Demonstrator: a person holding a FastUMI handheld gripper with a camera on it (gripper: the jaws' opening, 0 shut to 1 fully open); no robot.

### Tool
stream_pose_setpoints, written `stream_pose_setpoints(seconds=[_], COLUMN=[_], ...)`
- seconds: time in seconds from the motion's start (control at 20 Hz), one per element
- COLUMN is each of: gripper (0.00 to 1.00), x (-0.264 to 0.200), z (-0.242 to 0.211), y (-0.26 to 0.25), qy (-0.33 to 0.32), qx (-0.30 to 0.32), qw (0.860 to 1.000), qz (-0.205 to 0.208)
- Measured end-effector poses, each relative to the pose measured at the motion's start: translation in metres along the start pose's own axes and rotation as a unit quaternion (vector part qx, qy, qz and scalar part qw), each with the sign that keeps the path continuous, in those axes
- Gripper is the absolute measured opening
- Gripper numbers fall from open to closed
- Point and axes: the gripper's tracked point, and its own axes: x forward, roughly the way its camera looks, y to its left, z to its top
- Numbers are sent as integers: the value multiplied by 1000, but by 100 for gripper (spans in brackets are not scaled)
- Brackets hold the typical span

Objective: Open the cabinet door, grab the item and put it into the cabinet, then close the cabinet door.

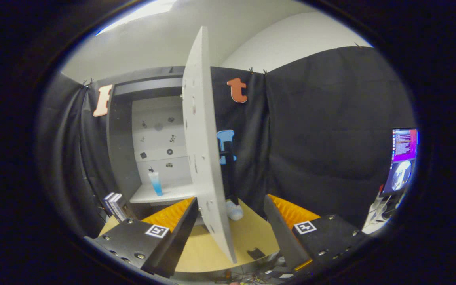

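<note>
Claw wide, empty, door edge between fingers. Door open; cup on cabinet shelf. Judged left: close door.

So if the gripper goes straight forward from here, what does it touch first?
Probably the open grey cabinet door: its edge stands between the gripper's open fingers, just ahead. The blue drink cup on the cabinet shelf lies beyond, off to the left. Depth is hard to judge here.
</note>
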Motion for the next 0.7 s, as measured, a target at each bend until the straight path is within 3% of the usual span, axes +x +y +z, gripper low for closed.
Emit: stream_pose_setpoints(seconds=[0.35, 0.5, 0.7], gripper=[99, 98, 97], x=[72, 83, 83], z=[-19, -20, -24], y=[-20, -13, 9], qy=[29, 26, 28], qx=[-20, -38, -19], qw=[998, 995, 990], qz=[59, 87, 138])
